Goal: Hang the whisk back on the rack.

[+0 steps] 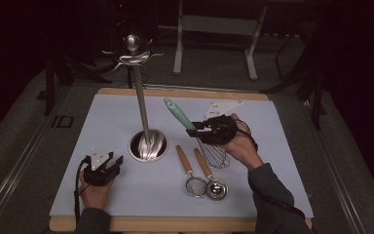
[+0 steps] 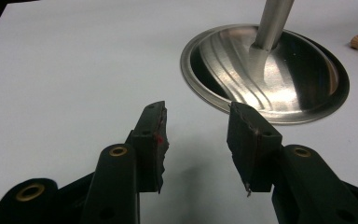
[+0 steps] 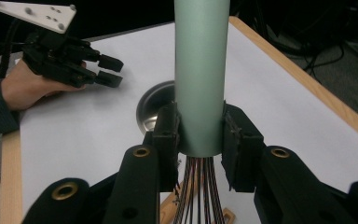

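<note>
A whisk with a pale green handle [image 1: 177, 113] and wire loops [image 1: 215, 155] is held tilted above the table, handle up and to the left. My right gripper [image 1: 198, 129] is shut on the whisk's handle [image 3: 199, 84] just above the wires. My left gripper [image 1: 114, 162] rests low at the table's front left, open with nothing between its black fingers [image 2: 154, 135]. A steel utensil stand rises from a round dished base [image 1: 148, 145] to a hooked top [image 1: 132, 51]; its base [image 2: 265, 72] lies just ahead of my left gripper.
Two small strainers with wooden handles [image 1: 195, 168] lie side by side on the white table [image 1: 87, 126], in front of the whisk. The wooden table edge [image 3: 303, 77] runs along the right of the right gripper view. A metal frame [image 1: 214, 29] stands on the floor beyond.
</note>
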The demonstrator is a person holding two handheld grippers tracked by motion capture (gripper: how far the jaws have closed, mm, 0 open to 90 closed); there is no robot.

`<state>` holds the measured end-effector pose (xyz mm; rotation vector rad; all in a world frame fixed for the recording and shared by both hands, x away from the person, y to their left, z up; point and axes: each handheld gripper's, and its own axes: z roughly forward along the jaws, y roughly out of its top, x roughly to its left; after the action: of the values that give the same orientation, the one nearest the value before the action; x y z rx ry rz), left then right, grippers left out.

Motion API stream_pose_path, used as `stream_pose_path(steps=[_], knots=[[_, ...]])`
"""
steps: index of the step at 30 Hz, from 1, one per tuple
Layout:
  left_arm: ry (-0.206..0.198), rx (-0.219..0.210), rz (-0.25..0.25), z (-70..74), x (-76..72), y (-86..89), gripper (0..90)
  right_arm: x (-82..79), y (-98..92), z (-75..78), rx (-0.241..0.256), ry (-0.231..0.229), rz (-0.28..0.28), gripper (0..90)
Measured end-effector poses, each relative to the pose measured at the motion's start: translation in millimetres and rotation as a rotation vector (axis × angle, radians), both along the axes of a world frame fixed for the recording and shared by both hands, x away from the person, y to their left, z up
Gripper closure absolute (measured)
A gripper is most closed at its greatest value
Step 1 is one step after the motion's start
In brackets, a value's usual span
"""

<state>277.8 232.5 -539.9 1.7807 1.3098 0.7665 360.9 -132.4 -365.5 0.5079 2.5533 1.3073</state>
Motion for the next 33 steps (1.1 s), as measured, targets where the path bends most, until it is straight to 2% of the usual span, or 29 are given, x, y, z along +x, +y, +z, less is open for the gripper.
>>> stream_pose_path(steps=[11,17,23,33], knots=[[0.001,-0.002,0.000,0.1,-0.1,0.5,57.7,-6.6,6.6,19.7,0.027,-0.077,0.066,69.1],[0.000,-0.001,-0.001,0.2,-0.2,0.5,57.6,-7.8,9.3,30.5,0.041,-0.100,0.080,69.2],[-0.003,-0.002,-0.002,0.1,-0.4,0.4,57.6,-8.4,10.4,49.2,0.096,-0.123,0.088,69.2],[-0.003,-0.002,-0.001,0.1,-0.4,0.4,57.6,-10.6,21.2,70.5,0.138,-0.155,0.106,69.2]])
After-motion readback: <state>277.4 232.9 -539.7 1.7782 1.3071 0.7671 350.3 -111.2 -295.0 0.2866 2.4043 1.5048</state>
